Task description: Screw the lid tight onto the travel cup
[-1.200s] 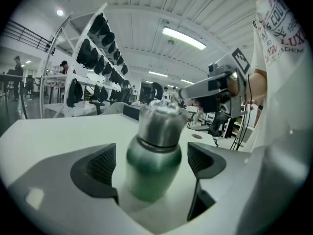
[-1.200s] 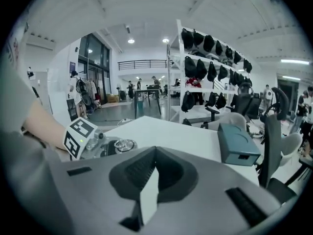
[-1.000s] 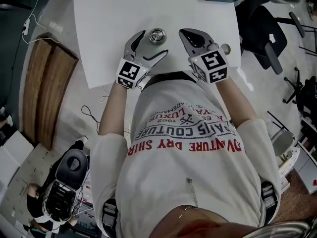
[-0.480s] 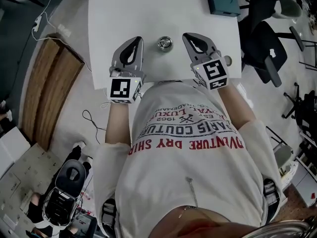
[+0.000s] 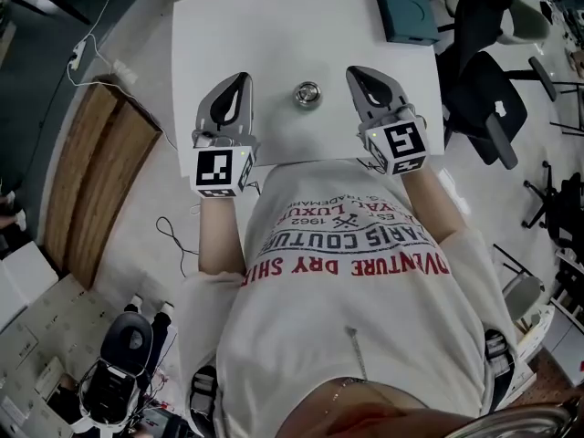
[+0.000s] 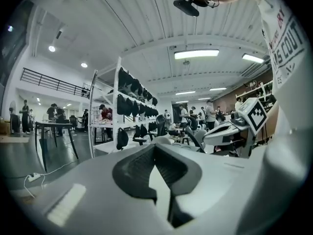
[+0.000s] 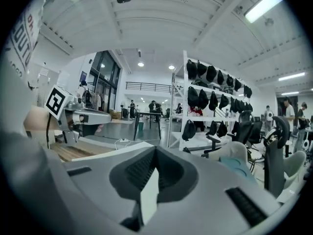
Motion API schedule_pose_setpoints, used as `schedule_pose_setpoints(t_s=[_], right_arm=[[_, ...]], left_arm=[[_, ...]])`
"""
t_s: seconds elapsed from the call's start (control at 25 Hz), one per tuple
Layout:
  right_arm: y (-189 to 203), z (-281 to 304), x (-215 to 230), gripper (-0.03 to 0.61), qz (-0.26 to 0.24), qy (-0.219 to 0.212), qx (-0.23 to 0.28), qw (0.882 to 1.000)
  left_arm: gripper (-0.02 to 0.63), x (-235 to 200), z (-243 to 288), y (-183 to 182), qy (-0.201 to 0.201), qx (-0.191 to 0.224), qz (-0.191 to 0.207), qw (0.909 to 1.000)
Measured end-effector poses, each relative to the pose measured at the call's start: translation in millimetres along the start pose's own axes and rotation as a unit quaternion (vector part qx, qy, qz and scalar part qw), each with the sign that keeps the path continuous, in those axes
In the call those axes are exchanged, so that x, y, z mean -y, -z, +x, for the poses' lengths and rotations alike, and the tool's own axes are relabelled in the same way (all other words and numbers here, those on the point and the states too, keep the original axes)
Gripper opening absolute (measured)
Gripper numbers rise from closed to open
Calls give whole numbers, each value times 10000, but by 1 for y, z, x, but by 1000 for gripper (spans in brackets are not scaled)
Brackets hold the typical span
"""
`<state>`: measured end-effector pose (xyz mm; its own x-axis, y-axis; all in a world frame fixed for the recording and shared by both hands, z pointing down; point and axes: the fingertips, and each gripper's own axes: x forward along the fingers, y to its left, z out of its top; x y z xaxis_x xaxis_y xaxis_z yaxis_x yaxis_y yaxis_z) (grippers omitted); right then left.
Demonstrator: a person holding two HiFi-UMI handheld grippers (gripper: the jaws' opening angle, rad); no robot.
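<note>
White table [image 5: 274, 35]: L gripper [image 5: 241, 78] jaws just closed, empty; R gripper [image 5: 352, 70] jaws together, empty; travel cup [image 5: 307, 94] betw. them; shirt [image 5: 365, 272] reads "PARIS COUTURE".

Travel cup [image 5: 307, 98] — one, round, silvery metal, standing upright on your white table [image 5: 274, 35], near the edge closest to you, held by nothing. Lid [image 5: 307, 91] — seated on top, shiny rim, darker centre.
</note>
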<state>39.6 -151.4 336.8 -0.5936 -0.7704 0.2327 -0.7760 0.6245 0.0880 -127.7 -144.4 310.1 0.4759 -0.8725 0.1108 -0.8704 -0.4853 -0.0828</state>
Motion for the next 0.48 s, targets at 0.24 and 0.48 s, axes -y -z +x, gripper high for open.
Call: schedule_pose_setpoints(t_s=[0.24, 0.48], right_arm=[[-6, -2, 4, 8, 67, 19, 36, 10000], [-3, -2, 4, 8, 80, 14, -68, 9999]], left_arm=[[12, 2, 4, -8, -16, 32, -175, 9998], [12, 0, 6, -15, 9, 38, -227, 9997]])
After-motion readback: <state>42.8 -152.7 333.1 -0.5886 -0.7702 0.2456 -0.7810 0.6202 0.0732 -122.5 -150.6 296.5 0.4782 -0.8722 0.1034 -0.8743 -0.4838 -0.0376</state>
